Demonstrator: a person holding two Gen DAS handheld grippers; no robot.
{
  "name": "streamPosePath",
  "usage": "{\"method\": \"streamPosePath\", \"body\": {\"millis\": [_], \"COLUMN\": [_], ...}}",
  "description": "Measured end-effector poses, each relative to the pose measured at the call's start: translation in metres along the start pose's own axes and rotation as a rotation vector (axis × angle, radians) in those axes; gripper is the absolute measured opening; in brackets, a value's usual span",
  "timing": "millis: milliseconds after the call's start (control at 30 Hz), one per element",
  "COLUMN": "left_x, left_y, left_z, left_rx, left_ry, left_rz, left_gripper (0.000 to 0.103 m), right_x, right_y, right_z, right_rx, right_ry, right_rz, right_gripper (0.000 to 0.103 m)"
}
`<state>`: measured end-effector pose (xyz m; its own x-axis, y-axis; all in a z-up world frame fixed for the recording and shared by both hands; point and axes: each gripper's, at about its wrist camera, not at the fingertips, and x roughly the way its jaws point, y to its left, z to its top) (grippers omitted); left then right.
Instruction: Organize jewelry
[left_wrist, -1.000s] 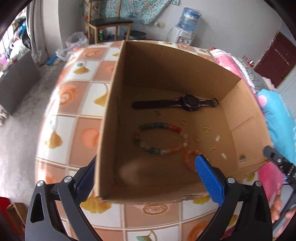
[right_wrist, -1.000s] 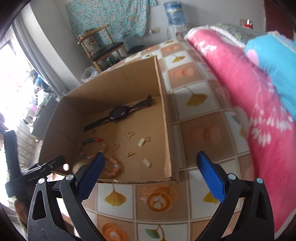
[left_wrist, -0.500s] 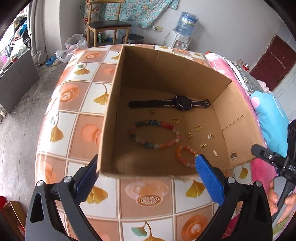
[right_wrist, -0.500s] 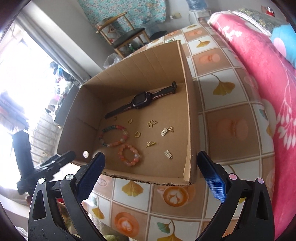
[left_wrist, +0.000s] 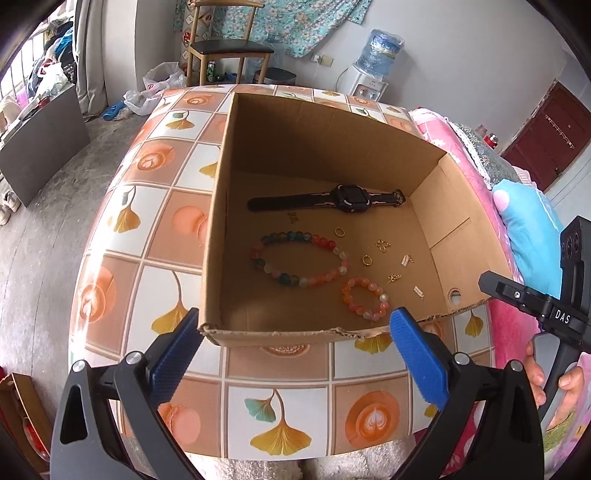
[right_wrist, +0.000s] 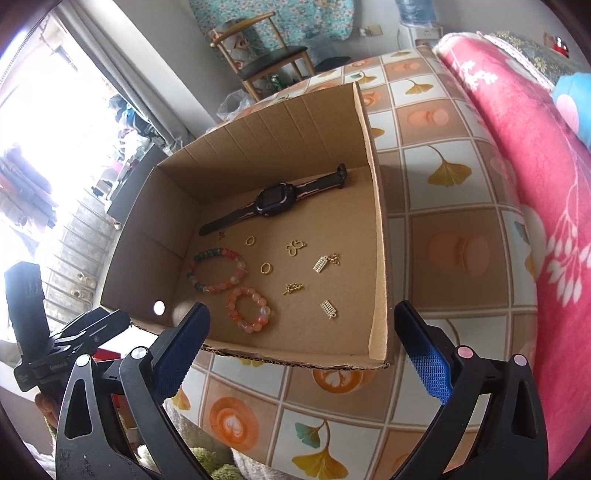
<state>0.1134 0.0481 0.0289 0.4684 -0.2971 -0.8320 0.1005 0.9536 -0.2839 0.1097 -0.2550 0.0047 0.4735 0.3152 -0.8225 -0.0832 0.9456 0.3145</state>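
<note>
Hovering before the cardboard box (left_wrist: 325, 334), left gripper (left_wrist: 291, 354) and right gripper (right_wrist: 301, 350) stand with jaws apart and empty; jewelry inside looks arranged, watch (left_wrist: 347, 197) at its far wall, bracelets nearer, suggesting final withdrawal.

Table (left_wrist: 122, 266), tiled cloth with ginkgo-leaf and latte prints. Beyond its far edge: wooden chair (left_wrist: 225, 46) with dark seat, floral curtain (left_wrist: 295, 26) behind it, water dispenser (left_wrist: 375, 62). Beside its right edge: pink floral blanket (right_wrist: 517, 155), blue cushion (left_wrist: 528, 236).
</note>
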Motion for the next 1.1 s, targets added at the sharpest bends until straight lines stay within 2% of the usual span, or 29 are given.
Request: {"method": "streamPosePath", "body": {"millis": [67, 200, 333, 500, 633, 733, 833, 1100], "left_x": [-0.004, -0.023, -0.037, -0.044, -0.050, -0.054, -0.058, -0.049], "left_y": [0.001, -0.004, -0.007, -0.015, -0.024, -0.026, -0.028, -0.035], "left_z": [-0.003, -0.010, -0.025, -0.045, -0.056, -0.060, -0.065, -0.069], "left_rx": [0.008, 0.081, 0.121, 0.158, 0.176, 0.161, 0.148, 0.144], "left_ry": [-0.020, -0.110, -0.173, -0.179, -0.218, -0.229, -0.223, -0.161], "left_rz": [0.023, 0.137, 0.147, 0.108, 0.170, 0.192, 0.217, 0.241], "left_gripper": [0.097, 0.097, 0.097, 0.097, 0.097, 0.097, 0.097, 0.097], "right_x": [-0.004, -0.019, -0.037, -0.045, -0.053, -0.063, -0.070, -0.052], "right_y": [0.001, 0.010, 0.027, 0.058, 0.079, 0.091, 0.095, 0.095], "right_z": [-0.003, -0.014, -0.039, -0.071, -0.086, -0.092, -0.096, -0.092], "right_rx": [0.017, 0.011, -0.038, -0.158, -0.222, -0.221, -0.199, -0.169], "right_ry": [-0.022, -0.084, -0.156, -0.217, -0.298, -0.354, -0.395, -0.323], "right_rz": [-0.011, -0.075, -0.201, -0.329, -0.440, -0.435, -0.376, -0.333], "right_gripper": [0.096, 0.096, 0.096, 0.096, 0.096, 0.096, 0.096, 0.096]}}
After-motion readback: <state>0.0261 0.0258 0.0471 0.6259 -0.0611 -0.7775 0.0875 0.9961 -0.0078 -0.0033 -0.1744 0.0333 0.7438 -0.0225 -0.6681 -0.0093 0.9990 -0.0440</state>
